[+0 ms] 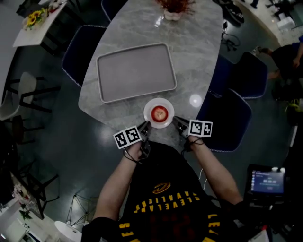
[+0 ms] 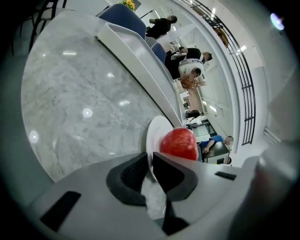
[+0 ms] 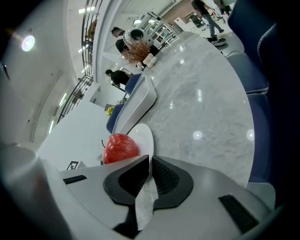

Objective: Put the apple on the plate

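A red apple (image 1: pixel 159 113) sits in the middle of a small white plate (image 1: pixel 166 124) near the front edge of the marble table (image 1: pixel 194 61). My left gripper (image 1: pixel 147 125) grips the plate's left rim, with the plate (image 2: pixel 154 136) edge pinched between its dark pads and the apple (image 2: pixel 179 143) just beyond. My right gripper (image 1: pixel 176 122) is shut on the plate's right rim; in the right gripper view the plate (image 3: pixel 145 136) edge runs between the pads, with the apple (image 3: pixel 120 147) to the left.
A large grey tray (image 1: pixel 136 72) lies on the table behind the plate. A vase of dried flowers (image 1: pixel 173 10) stands at the far end. Blue chairs (image 1: pixel 227 113) flank the table on both sides. People stand in the background.
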A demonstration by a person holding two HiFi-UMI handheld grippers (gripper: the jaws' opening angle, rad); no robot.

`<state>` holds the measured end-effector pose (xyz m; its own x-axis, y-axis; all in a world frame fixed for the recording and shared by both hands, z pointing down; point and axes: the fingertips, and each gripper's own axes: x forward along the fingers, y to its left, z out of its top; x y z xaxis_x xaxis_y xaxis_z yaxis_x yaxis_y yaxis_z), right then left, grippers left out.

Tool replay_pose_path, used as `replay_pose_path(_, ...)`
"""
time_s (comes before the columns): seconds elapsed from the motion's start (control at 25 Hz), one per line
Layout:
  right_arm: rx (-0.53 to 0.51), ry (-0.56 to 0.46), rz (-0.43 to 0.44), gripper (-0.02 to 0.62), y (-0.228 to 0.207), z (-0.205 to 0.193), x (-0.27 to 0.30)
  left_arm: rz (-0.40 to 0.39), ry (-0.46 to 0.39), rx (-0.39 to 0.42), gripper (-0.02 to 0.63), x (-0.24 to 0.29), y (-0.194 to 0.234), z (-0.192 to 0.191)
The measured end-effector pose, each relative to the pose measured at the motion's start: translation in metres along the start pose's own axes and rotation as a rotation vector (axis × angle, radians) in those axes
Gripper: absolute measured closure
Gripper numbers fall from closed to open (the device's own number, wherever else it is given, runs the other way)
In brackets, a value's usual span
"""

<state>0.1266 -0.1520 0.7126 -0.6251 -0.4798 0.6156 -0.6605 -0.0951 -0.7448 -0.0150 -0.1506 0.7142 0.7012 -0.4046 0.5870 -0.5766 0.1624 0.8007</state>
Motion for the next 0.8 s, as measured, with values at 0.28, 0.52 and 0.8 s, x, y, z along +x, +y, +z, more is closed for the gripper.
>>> replay_pose_path(0.28,0.072,-0.026,0.041,0.565,-0.002,0.003,0.000,-0.012,0.014,0.006,0.568,0.003,-0.002,0.002)
replay_pose_path(0.52,0.075,-0.021,0.035,0.565,-0.008,0.007,0.003,-0.003,0.023,0.011,0.568,0.010,-0.002,0.003)
replay_pose_path(0.8,0.147,-0.025,0.059,0.568,-0.005,0.005,0.008,-0.001,0.008,-0.003,0.571,0.004,-0.003,0.009)
